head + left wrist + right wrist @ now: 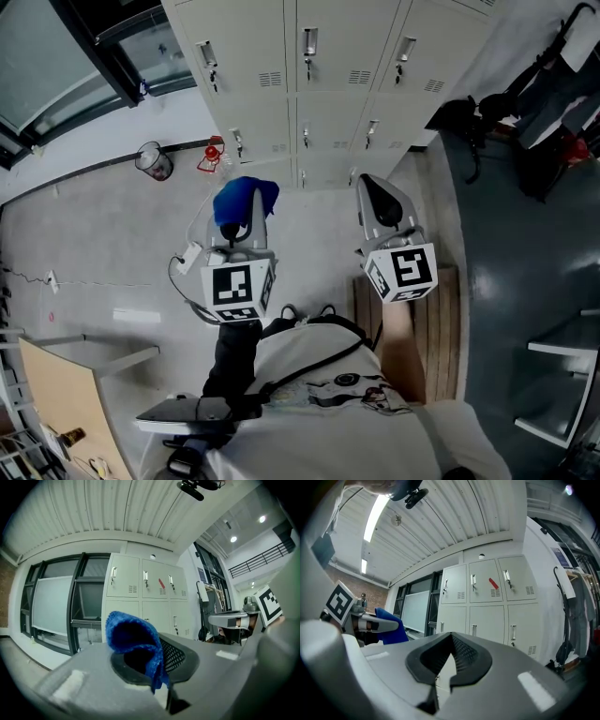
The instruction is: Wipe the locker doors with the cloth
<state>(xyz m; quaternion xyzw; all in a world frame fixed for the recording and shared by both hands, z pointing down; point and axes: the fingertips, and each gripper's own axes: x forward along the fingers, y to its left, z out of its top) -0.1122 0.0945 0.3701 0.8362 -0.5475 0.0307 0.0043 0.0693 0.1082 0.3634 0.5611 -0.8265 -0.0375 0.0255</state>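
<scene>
Plainly, the crumpled blue terry cloth (246,202) (133,637) sat clamped in the left gripper (241,223) (159,670), bunched over the jaw tips and hiding them in the head view. The cloth was well apart from the pale grey metal locker doors (337,84) (145,602) (497,606), which stood at twelve o'clock in two tiers. The right gripper (378,202) (449,663) was held at the cloth's three o'clock, its jaws drawn together with nothing between them.

Open light grey concrete floor (103,244) lay between both grippers and the lockers, and stretched on toward nine o'clock. A clear round bin (155,161) and a small red object (214,153) stood against the wall at ten to eleven o'clock, the red one just beside the locker block's left edge. At two o'clock dark bags and gear (469,117) crowded the lockers' right edge. A slatted wooden platform (441,323) ran along at four o'clock.

What the red object was could not be made out. The upper locker row was cut off by the head view's top edge, and the person's pale shirt (375,412) covered the floor at six o'clock.
</scene>
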